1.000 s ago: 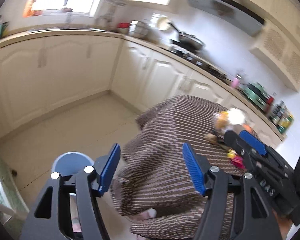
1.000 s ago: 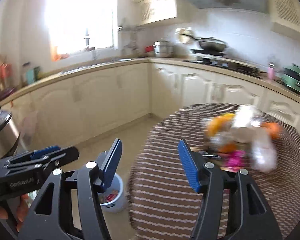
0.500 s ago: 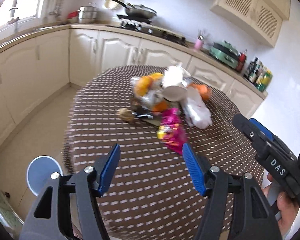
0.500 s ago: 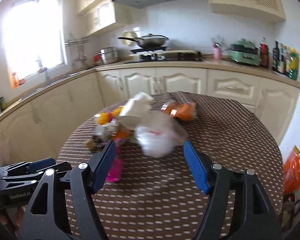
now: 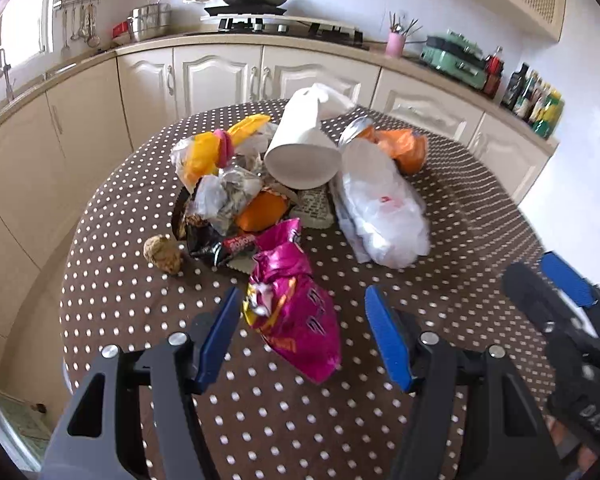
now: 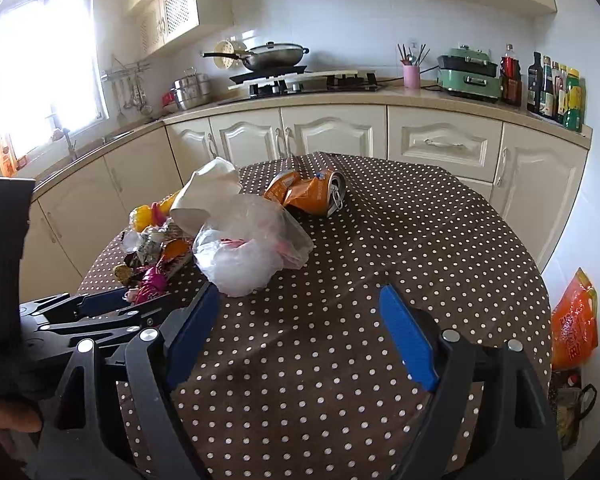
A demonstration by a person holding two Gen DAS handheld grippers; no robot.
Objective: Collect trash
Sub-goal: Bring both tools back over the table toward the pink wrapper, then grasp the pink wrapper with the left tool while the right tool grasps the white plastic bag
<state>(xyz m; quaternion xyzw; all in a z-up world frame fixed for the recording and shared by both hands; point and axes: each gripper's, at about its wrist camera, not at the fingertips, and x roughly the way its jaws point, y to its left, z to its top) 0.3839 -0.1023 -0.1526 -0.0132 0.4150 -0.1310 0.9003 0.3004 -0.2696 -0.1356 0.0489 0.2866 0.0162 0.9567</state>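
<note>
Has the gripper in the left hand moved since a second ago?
Yes. The left gripper has swung from facing the floor and table edge toward the trash pile, now over the pink wrapper on the table.

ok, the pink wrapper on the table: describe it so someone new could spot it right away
Start at the round table with the brown polka-dot cloth and find the trash pile in its middle. The pink wrapper lies at the pile's near edge, just ahead of the open left gripper. It is the only shiny magenta foil piece, crumpled and elongated, unlike the white plastic bag beside it.
</note>
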